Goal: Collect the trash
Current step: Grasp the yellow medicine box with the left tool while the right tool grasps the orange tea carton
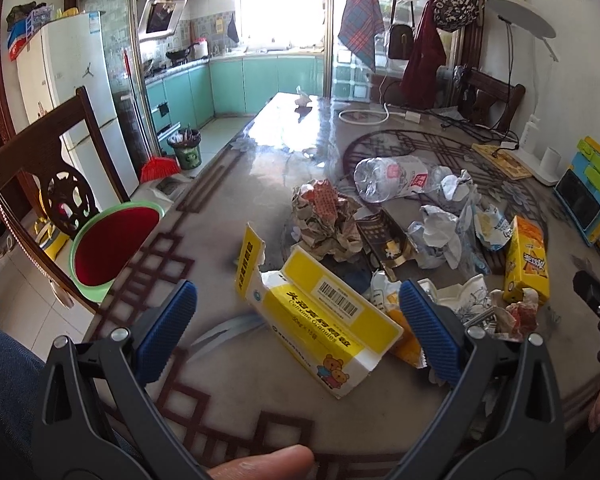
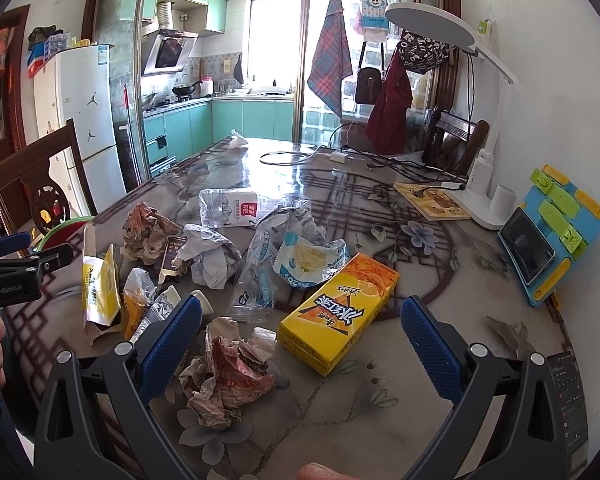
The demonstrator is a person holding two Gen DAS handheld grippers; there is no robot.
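Trash lies scattered on the patterned table (image 1: 204, 364). My left gripper (image 1: 298, 328) is open, its blue fingers either side of a torn yellow-and-white medicine box (image 1: 328, 320) lying on the table. My right gripper (image 2: 300, 344) is open above a crumpled red-and-white paper wad (image 2: 228, 376) and an orange-yellow drink carton (image 2: 340, 316). The carton also shows in the left wrist view (image 1: 528, 264). A crushed clear bottle (image 1: 392, 178), crumpled newspaper (image 1: 326, 220) and plastic wrappers (image 2: 300, 260) lie further back.
A green basin with red inside (image 1: 114, 246) sits on a wooden chair (image 1: 40, 160) to the left. A bin (image 1: 186, 148) stands on the kitchen floor. A desk lamp (image 2: 480, 200), a blue-green phone stand (image 2: 552, 236), a wooden board and cables occupy the right and back.
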